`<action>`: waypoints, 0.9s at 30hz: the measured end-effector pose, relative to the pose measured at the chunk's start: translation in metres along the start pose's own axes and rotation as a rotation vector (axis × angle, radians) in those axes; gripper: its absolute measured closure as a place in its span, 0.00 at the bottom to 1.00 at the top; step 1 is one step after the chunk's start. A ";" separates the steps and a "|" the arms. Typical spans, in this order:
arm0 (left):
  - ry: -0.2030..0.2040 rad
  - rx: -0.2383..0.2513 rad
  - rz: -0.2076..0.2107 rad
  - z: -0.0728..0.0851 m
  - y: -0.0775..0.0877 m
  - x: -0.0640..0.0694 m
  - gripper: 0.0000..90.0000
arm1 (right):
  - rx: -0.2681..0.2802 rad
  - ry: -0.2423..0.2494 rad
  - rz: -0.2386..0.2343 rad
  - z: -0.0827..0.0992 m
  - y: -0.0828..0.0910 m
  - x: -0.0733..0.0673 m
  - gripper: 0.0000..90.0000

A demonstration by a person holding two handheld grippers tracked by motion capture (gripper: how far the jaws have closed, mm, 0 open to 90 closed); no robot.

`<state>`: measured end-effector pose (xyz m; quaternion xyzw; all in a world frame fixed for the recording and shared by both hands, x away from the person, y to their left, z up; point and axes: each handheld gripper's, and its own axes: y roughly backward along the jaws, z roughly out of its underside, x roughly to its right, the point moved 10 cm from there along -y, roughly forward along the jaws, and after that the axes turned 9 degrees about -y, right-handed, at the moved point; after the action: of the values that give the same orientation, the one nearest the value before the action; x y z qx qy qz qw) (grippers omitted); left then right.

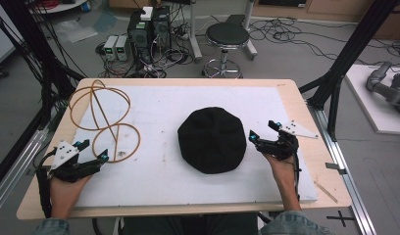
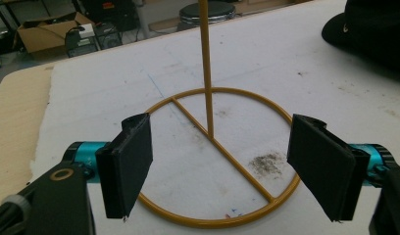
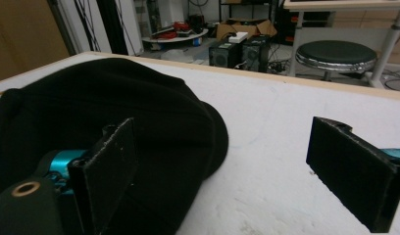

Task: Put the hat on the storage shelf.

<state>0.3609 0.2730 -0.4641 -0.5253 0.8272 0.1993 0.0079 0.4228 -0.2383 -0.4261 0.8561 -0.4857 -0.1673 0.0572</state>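
A black cap (image 1: 212, 139) lies flat in the middle of the white board (image 1: 154, 105). A yellow-brown wire hat stand (image 1: 104, 117), made of a round base ring, a post and upper hoops, stands at the left. My left gripper (image 1: 93, 151) is open at the near edge of the stand's base ring (image 2: 227, 161), with the post (image 2: 206, 68) straight ahead between the jaws. My right gripper (image 1: 263, 130) is open just right of the cap (image 3: 105, 122); its left jaw is over the cap's edge and the right one over bare board.
The board rests on a wooden table (image 1: 306, 122). Beyond the far edge stand a black stool (image 1: 227, 38), computer boxes (image 1: 148, 29) and tangled cables on the floor. Black frame posts (image 1: 347, 58) rise at both sides of the table.
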 end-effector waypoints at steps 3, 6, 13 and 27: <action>-0.002 0.000 -0.002 0.000 0.000 0.000 0.28 | 0.002 0.011 -0.021 -0.002 -0.004 -0.010 0.13; -0.001 -0.001 -0.001 0.001 0.000 0.000 0.28 | 0.007 0.024 -0.045 -0.004 -0.007 -0.022 0.13; 0.000 -0.001 -0.003 0.002 0.002 -0.001 0.28 | 0.011 0.034 -0.085 -0.005 -0.015 -0.041 0.13; 0.000 -0.004 -0.021 0.005 0.010 -0.004 0.28 | -0.034 0.088 -0.198 0.003 -0.036 -0.090 0.13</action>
<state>0.3529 0.2817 -0.4650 -0.5340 0.8212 0.2009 0.0087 0.4085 -0.1422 -0.4177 0.9052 -0.3930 -0.1428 0.0763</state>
